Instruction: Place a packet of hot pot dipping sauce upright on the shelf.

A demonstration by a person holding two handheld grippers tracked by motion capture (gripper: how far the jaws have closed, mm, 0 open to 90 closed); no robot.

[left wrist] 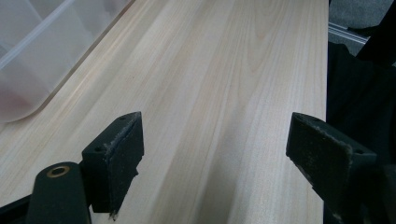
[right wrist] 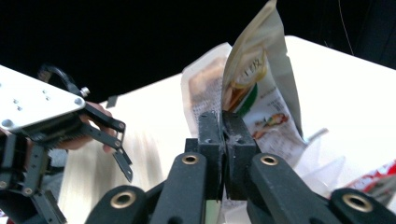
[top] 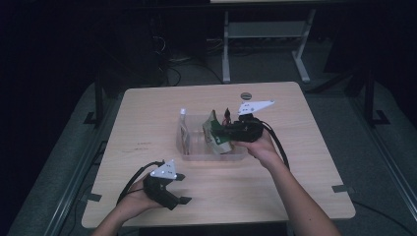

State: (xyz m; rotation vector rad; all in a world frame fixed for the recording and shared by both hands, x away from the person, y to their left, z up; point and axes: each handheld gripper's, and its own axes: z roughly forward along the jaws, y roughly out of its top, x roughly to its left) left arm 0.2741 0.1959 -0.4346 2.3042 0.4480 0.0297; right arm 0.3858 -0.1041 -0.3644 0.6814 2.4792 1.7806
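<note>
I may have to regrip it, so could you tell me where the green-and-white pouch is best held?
Grip the pouch by its flat lower edge, coming from the person's side of the bin. It stands nearly upright there, thin and flat, so the jaws can close across its faces. The right hand-held gripper pinches it that way now.

1. Bench (top: pixel 147 128): light wood top, rounded corners, lit from above.
2. Floor (top: pixel 344 108): grey, with tape marks beside the bench.
3. White desk frame (top: pixel 265 44) stands behind the bench; cables (top: pixel 167 59) trail beneath.
4. Room beyond is dark.
</note>
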